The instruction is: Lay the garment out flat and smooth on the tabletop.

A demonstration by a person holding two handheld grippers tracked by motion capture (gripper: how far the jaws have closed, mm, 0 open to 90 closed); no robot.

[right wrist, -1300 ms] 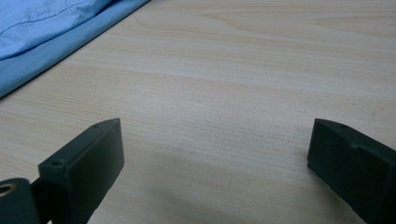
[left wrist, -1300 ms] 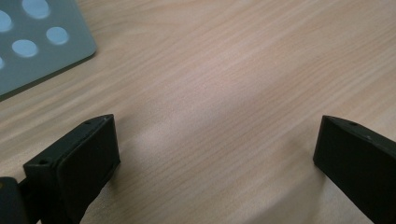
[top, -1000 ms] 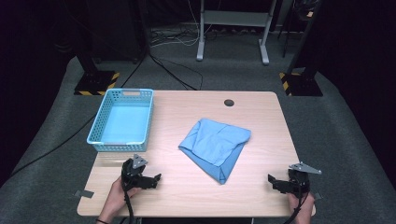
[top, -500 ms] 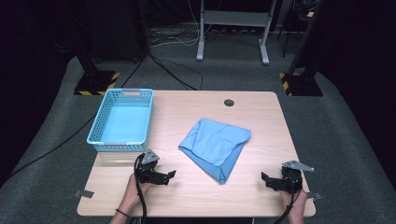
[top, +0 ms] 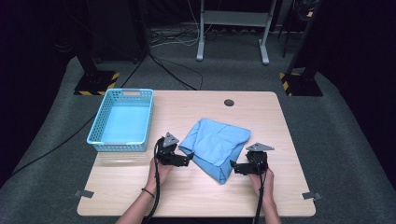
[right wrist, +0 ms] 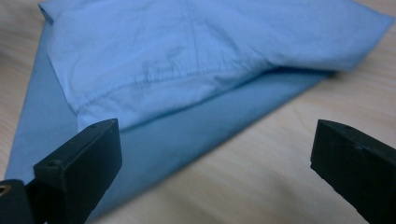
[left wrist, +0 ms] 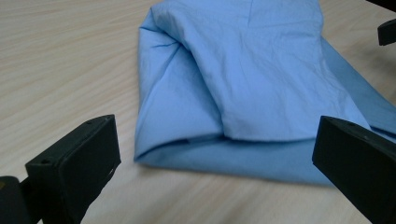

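A light blue folded cloth point(top: 214, 145) lies crumpled on the wooden table point(top: 140, 196), right of centre. My left gripper point(top: 186, 159) is open at the cloth's left corner, jaws wide apart and pointing at the fabric. In the left gripper view the cloth point(left wrist: 243, 88) sits just ahead of the gripper point(left wrist: 217, 161), its folded edge between the jaws' line. My right gripper point(top: 235, 167) is open at the cloth's lower right corner. The right gripper view shows the cloth point(right wrist: 187, 60) with its layered hem close in front of the gripper point(right wrist: 212, 163). Nothing is held.
A light blue plastic basket point(top: 122, 120) stands empty at the table's back left. A small dark round grommet point(top: 229, 102) sits near the far edge. Bare tabletop lies along the front edge. Stands and cables occupy the dark floor beyond.
Both grippers have moved inward and forward from the table's front corners to the cloth's near corners. The cloth has not moved.
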